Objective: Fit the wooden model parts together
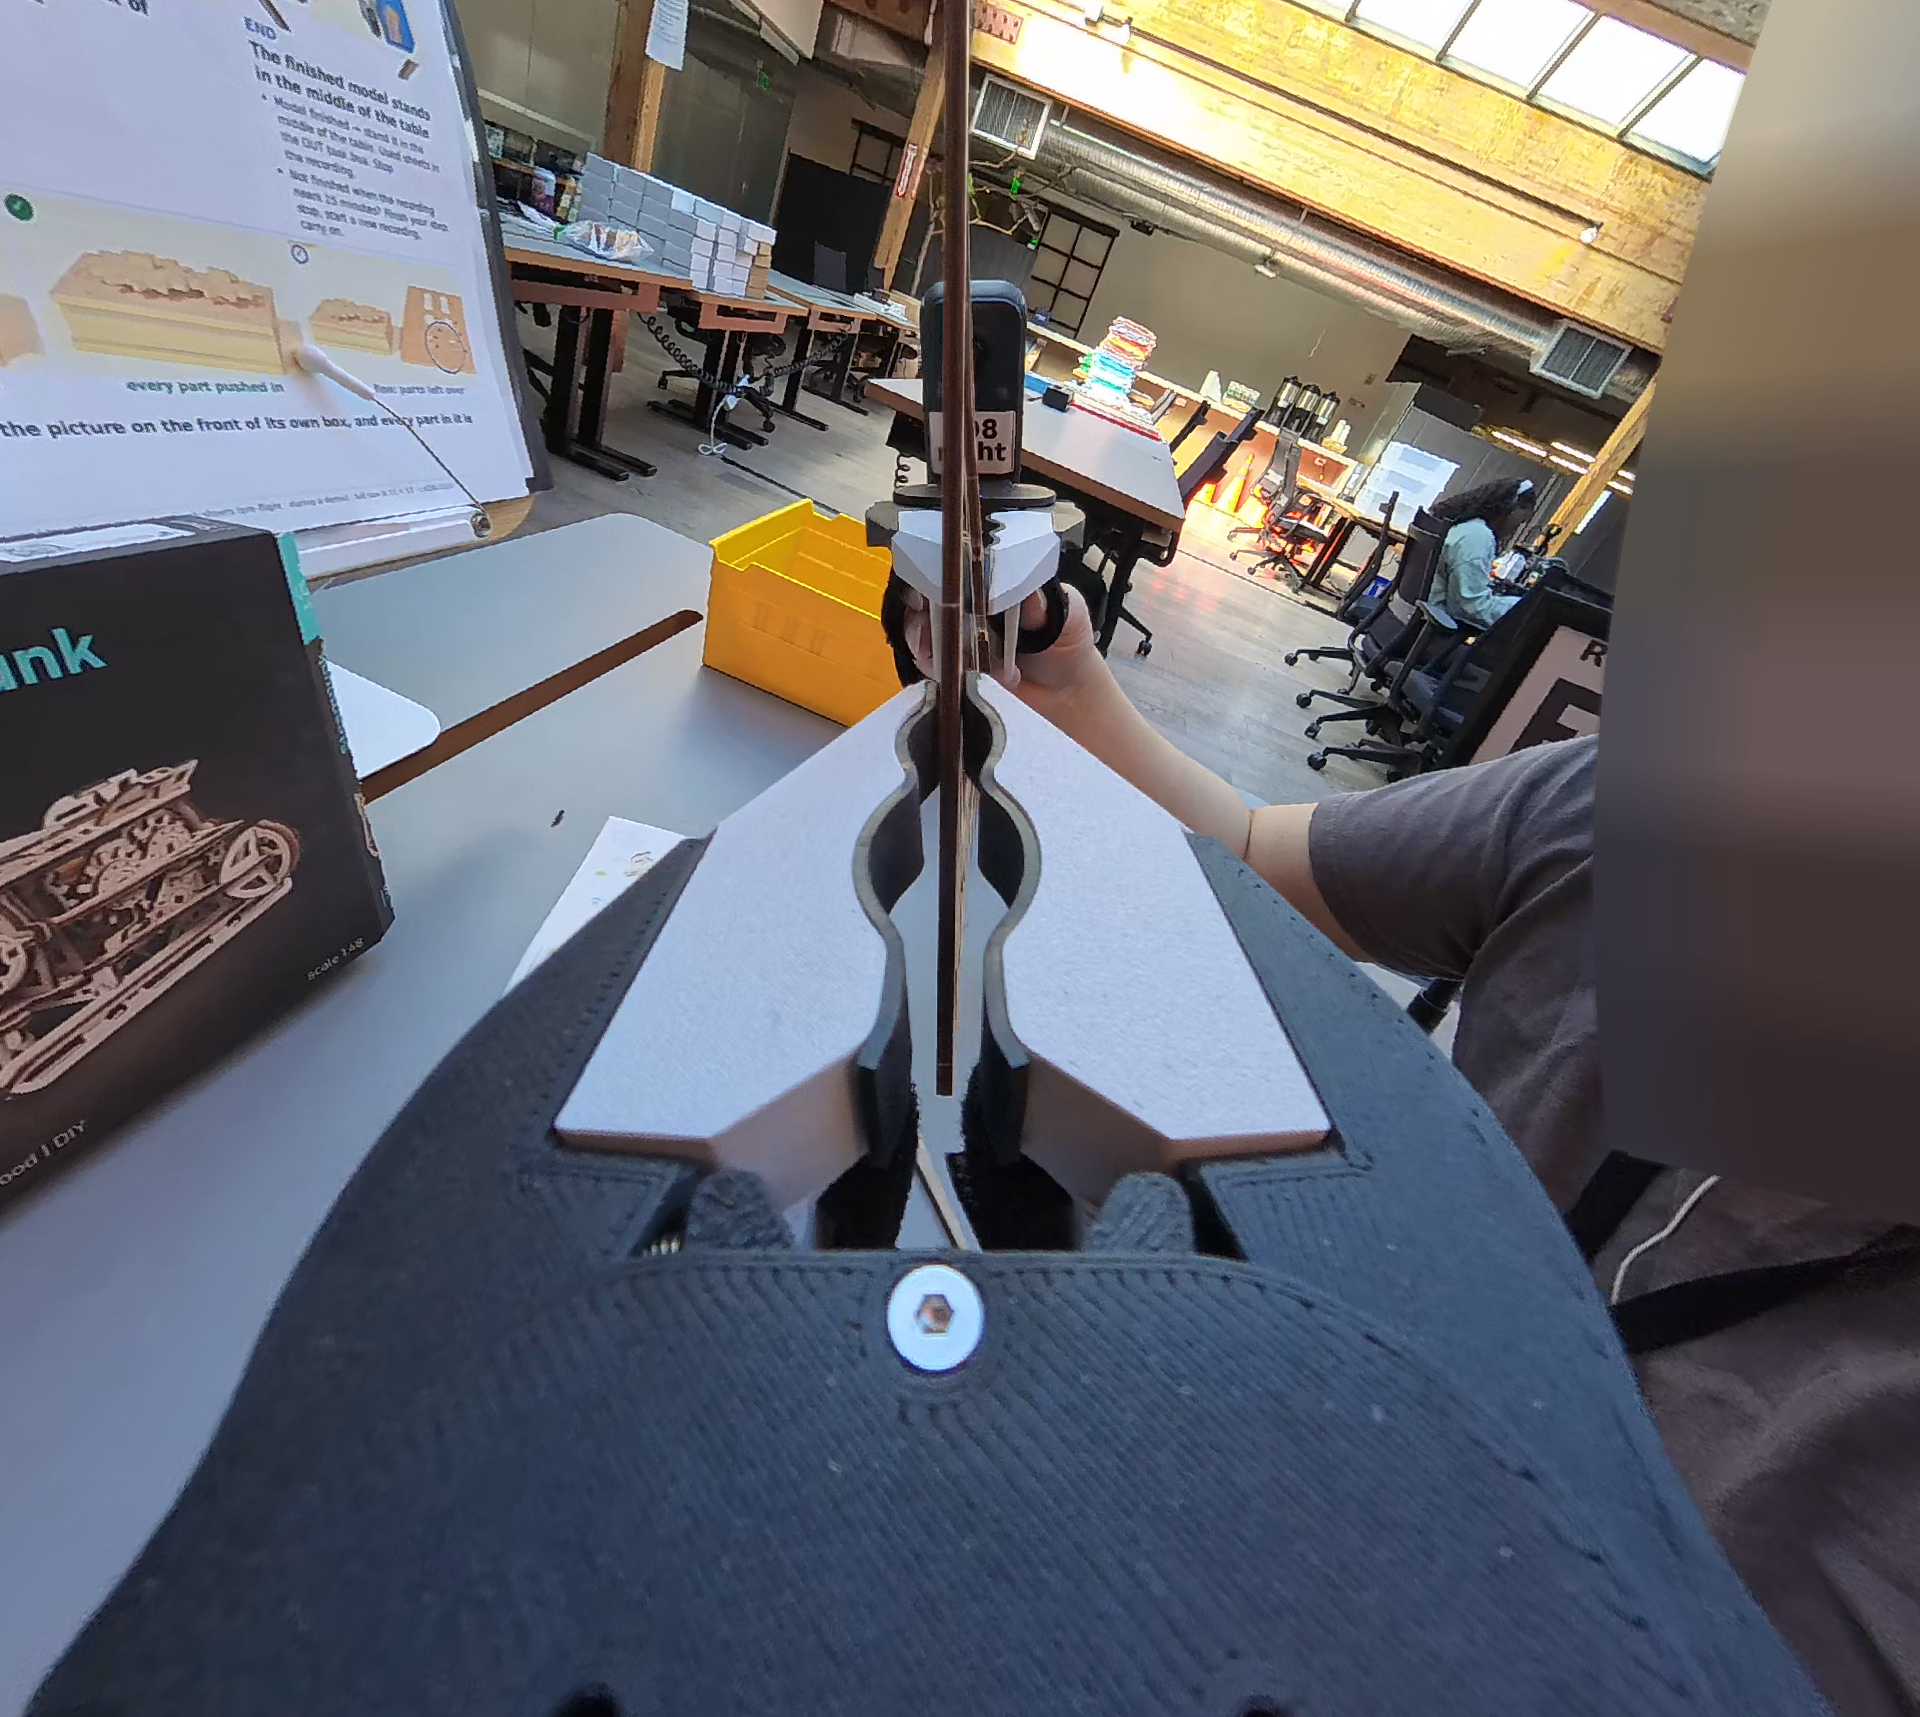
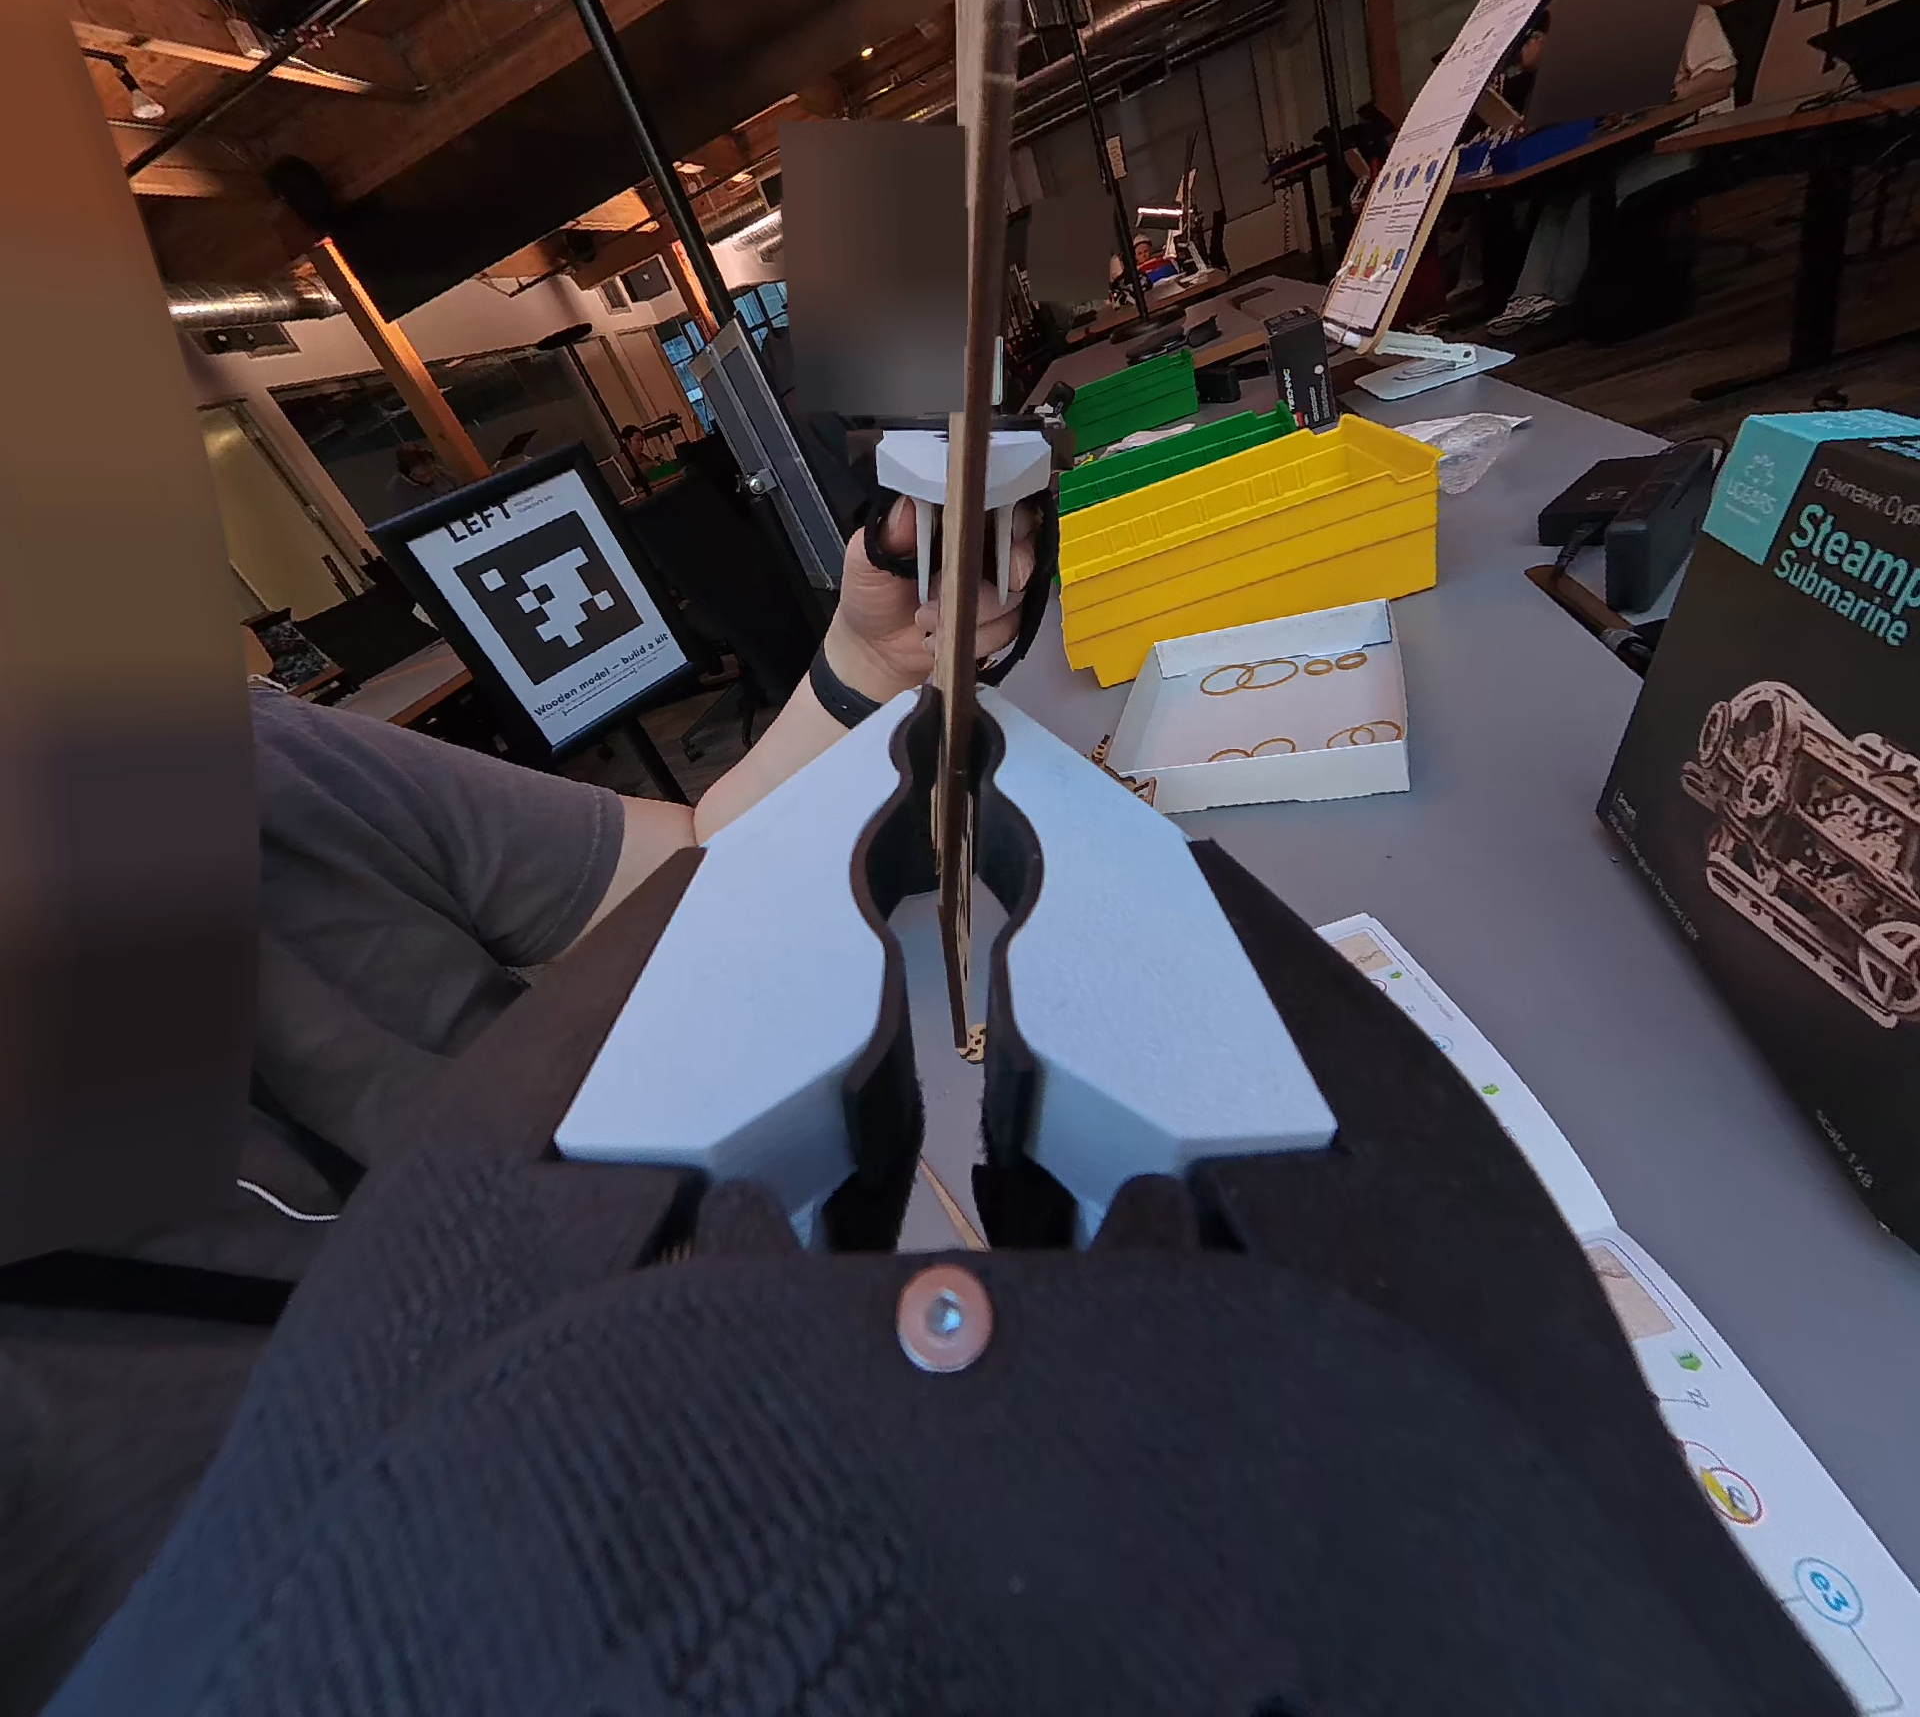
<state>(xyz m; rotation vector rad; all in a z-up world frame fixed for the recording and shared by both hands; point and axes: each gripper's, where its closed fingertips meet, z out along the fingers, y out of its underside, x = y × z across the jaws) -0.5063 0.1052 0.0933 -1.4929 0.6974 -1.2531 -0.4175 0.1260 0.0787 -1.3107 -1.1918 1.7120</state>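
Note:
A thin wooden parts sheet [image 1: 956,213] stands upright and edge-on between the two grippers, held above the grey table [image 1: 582,618]. My left gripper [image 1: 951,722] is shut on one end of it. My right gripper [image 2: 951,717] is shut on the opposite end of the sheet [image 2: 985,213]. Each gripper shows in the other's view, facing it: the right gripper [image 1: 971,566] in the left wrist view, the left gripper [image 2: 961,483] in the right wrist view, each held by a hand. The sheet's faces are hidden.
A yellow bin [image 1: 800,607] [image 2: 1247,545] and green bins [image 2: 1143,410] stand on the table. A white tray [image 2: 1382,763] holds rubber bands. The dark kit box [image 1: 156,815] [image 2: 1787,732], an instruction stand [image 1: 229,109] and a printed sheet [image 2: 1538,1252] lie nearby. Spacing between my two grippers at the tips: around 10 cm.

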